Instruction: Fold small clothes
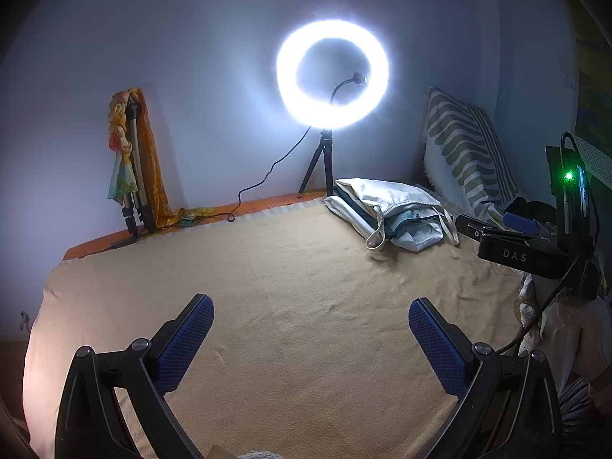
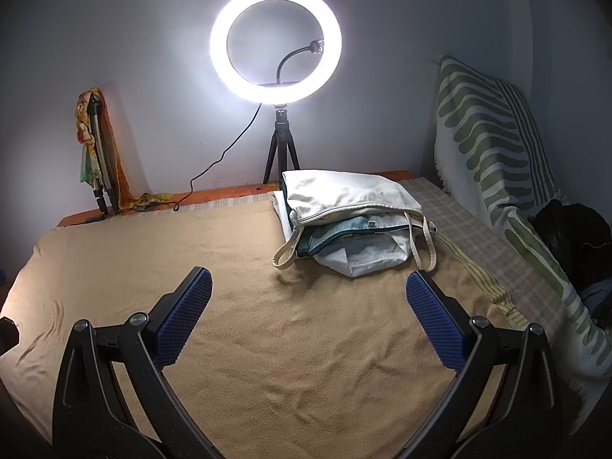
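Pale wall [image 2: 401,19], glowing ring light [image 2: 275,40] on tripod, tan-blanketed bed [image 2: 287,344], striped cushion [image 2: 493,134].

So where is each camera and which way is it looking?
Left wrist: on the left gripper, above the tan blanket, facing the ring light; its open blue fingers and the right gripper show.
Right wrist: on the right gripper, facing the same way; its open fingers show.
Both see the light, blanket and white bag.

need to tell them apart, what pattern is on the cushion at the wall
White with wavy green stripes on the cushion; clearest in the right wrist view.
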Motion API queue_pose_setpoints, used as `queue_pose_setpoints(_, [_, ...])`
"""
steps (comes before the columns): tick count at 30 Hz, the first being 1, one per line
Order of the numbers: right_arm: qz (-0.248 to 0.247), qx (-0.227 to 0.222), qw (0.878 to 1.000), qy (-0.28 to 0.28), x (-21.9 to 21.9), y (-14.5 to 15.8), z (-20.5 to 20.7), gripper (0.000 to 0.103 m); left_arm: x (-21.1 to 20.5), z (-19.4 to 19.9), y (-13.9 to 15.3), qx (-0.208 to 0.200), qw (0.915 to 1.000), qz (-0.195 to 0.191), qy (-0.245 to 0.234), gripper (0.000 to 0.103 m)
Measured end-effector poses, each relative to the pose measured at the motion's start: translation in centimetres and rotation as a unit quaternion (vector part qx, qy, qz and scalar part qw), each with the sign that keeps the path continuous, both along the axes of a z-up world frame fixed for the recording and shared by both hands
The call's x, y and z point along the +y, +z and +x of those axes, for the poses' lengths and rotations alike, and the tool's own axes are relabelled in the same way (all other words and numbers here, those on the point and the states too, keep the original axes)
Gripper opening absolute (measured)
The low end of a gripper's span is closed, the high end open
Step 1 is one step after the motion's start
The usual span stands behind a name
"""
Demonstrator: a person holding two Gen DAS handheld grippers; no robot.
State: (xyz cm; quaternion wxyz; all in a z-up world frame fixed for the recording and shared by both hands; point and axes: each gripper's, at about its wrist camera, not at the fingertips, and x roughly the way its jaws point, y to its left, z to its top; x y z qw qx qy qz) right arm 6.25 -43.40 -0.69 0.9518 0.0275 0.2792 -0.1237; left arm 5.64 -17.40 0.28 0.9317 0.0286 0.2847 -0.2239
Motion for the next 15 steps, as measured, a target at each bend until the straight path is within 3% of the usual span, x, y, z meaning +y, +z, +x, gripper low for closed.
queue_pose_setpoints(15, [0.003, 0.001, 1.0, 0.002, -0.14, -0.23, 0.1, 0.103, -0.12, -0.17, 0.01, 0.001, 1.0, -0.002, -0.002, 0.103])
